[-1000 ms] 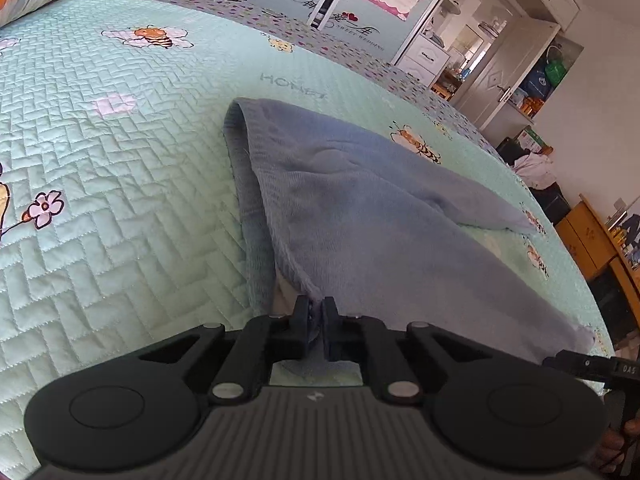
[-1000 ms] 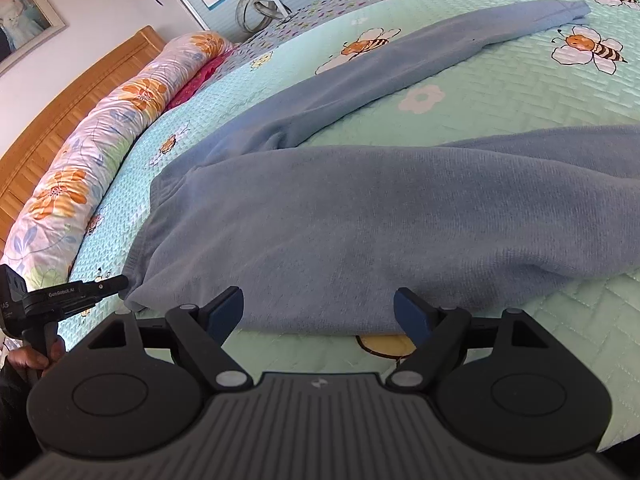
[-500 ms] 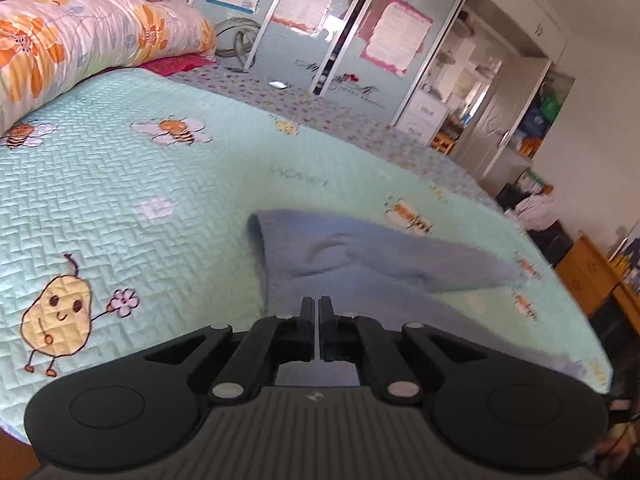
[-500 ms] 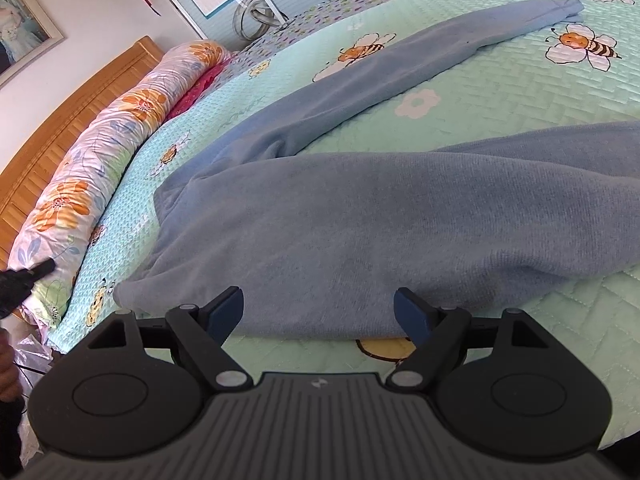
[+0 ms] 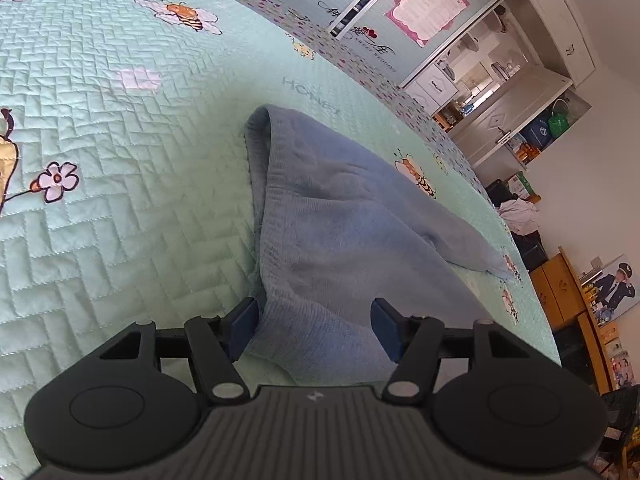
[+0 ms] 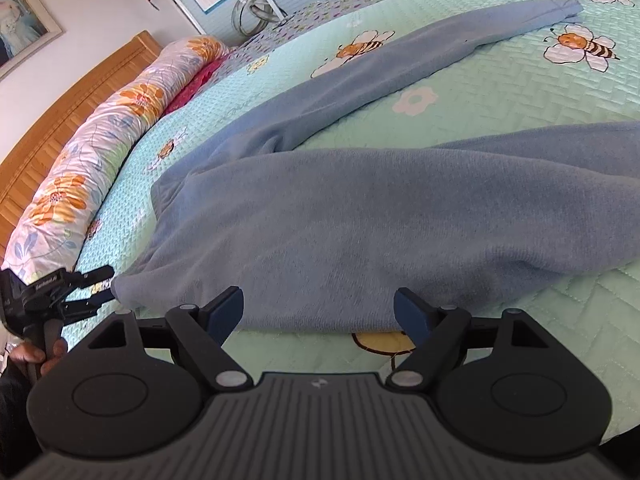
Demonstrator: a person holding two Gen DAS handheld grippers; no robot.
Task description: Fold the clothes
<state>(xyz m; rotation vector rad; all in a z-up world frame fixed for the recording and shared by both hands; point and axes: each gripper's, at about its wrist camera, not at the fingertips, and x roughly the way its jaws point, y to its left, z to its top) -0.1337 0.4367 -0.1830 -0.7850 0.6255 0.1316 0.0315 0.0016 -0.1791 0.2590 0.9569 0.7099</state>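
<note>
A blue fleece garment (image 6: 360, 216) lies spread on the bed, with one long leg or sleeve (image 6: 420, 52) running to the far right. In the left wrist view its near corner (image 5: 320, 320) lies on the quilt between the jaws of my left gripper (image 5: 314, 330). Those jaws are opening and the pads do not press the cloth. The left gripper (image 6: 105, 285) also shows in the right wrist view, at the garment's left corner. My right gripper (image 6: 318, 312) stands open just short of the garment's near edge, with nothing gripped.
The bed has a mint green quilt (image 5: 100, 160) printed with bees and flowers. A floral bolster (image 6: 100, 140) and a wooden headboard (image 6: 60, 120) line its far side. A mirrored wardrobe (image 5: 400, 12) and a wooden cabinet (image 5: 560, 292) stand beyond the bed. A hand (image 6: 36, 354) holds the left gripper.
The left gripper was shut on the garment's corner, drew it outward, then came back down and opened its jaws around it. The right gripper stayed open and still.
</note>
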